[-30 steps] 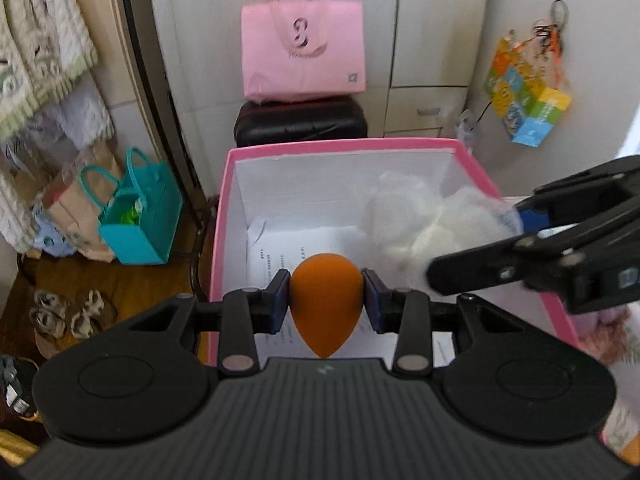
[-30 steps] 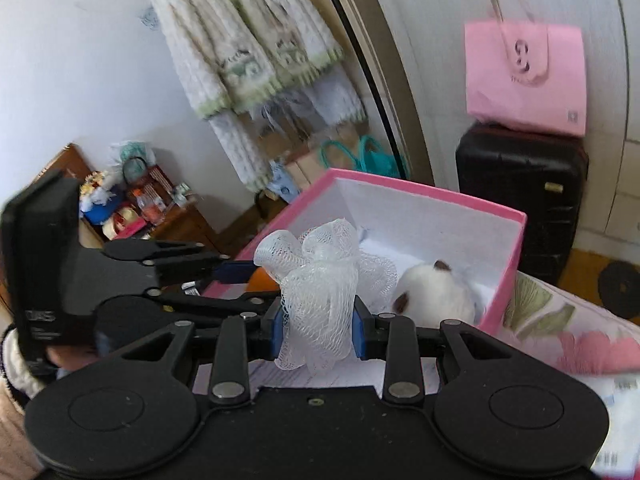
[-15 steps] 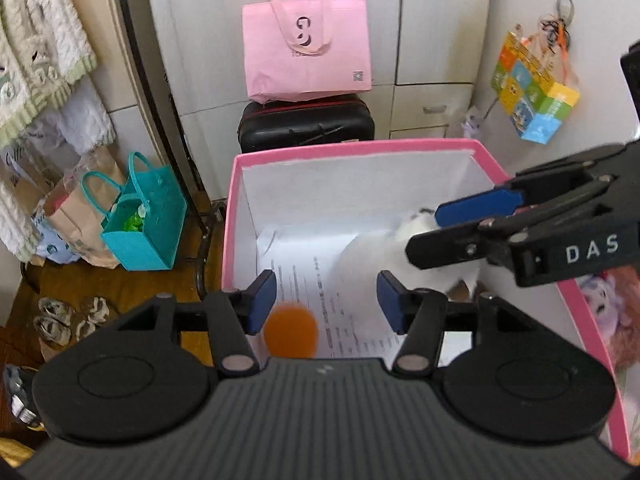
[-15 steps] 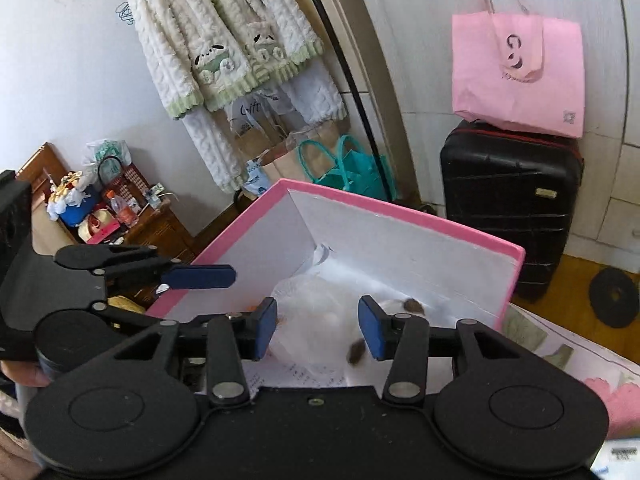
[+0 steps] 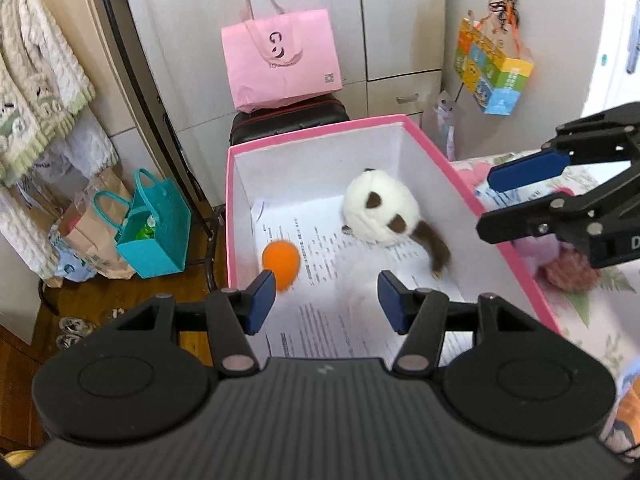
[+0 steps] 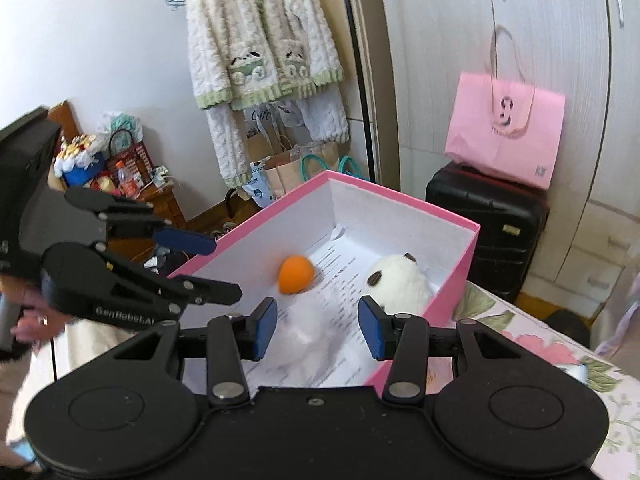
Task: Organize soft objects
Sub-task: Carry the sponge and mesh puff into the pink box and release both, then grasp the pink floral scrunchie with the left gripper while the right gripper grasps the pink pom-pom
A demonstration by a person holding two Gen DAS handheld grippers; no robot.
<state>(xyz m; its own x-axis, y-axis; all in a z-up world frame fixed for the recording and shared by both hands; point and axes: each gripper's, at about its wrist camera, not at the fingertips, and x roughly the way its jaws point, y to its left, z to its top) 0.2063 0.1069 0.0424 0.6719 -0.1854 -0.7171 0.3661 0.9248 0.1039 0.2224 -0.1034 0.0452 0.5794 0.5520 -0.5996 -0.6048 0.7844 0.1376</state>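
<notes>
A pink box with a white inside stands on a floral bedspread, printed paper lining its floor. On that paper an orange sponge lies near the left wall, a white plush toy toward the far right corner, and a blurred white mesh pouf near the front. The left gripper and the right gripper both hold their fingers apart with nothing gripped. Behind the box, a pink bag sits on a black suitcase against white cupboards.
</notes>
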